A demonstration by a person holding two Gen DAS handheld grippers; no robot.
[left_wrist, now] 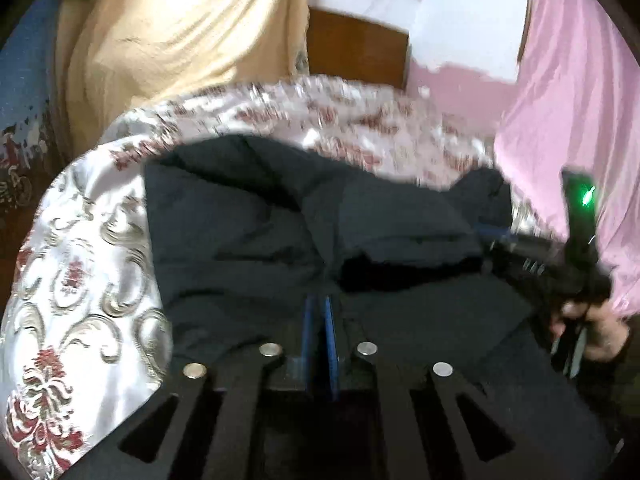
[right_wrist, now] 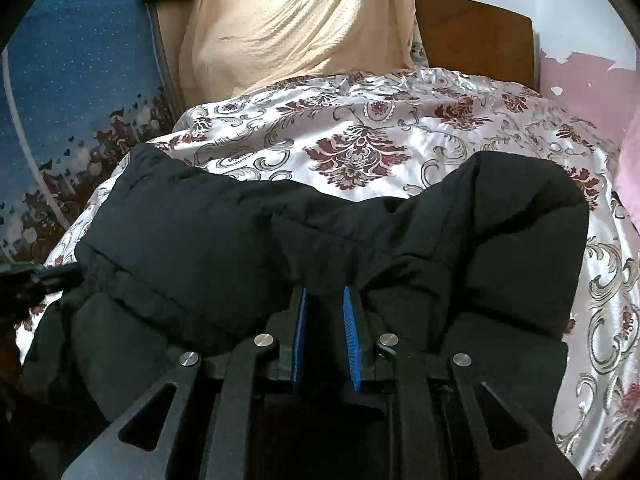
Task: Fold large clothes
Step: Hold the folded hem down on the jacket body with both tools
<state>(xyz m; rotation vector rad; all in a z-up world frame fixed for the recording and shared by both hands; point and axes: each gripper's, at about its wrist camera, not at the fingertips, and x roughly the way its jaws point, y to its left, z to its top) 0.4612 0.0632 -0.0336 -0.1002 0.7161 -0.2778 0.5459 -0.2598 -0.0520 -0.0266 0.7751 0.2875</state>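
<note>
On the floral bedspread [right_wrist: 360, 148] lies the black padded jacket [right_wrist: 208, 248]; left gripper [left_wrist: 319, 320] fingers nearly together, right gripper [right_wrist: 325, 312] fingers slightly apart, neither visibly clamping fabric, so folds could spring open.

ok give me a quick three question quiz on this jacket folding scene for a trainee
1. True or false: the black padded jacket lies on a plain blue sheet.
2. Which gripper shows the wider gap between its blue pads? A) left gripper B) right gripper
3. Fill in: the cloth draped over the headboard is ____ in colour.

Key
1. False: it lies on a shiny white bedspread with a dark red floral pattern.
2. B: the right gripper's pads stand visibly apart, with jacket fabric at their tips, though whether they pinch it is unclear. The left gripper's pads are nearly together.
3. Cream: the cream cloth hangs in folds.
</note>
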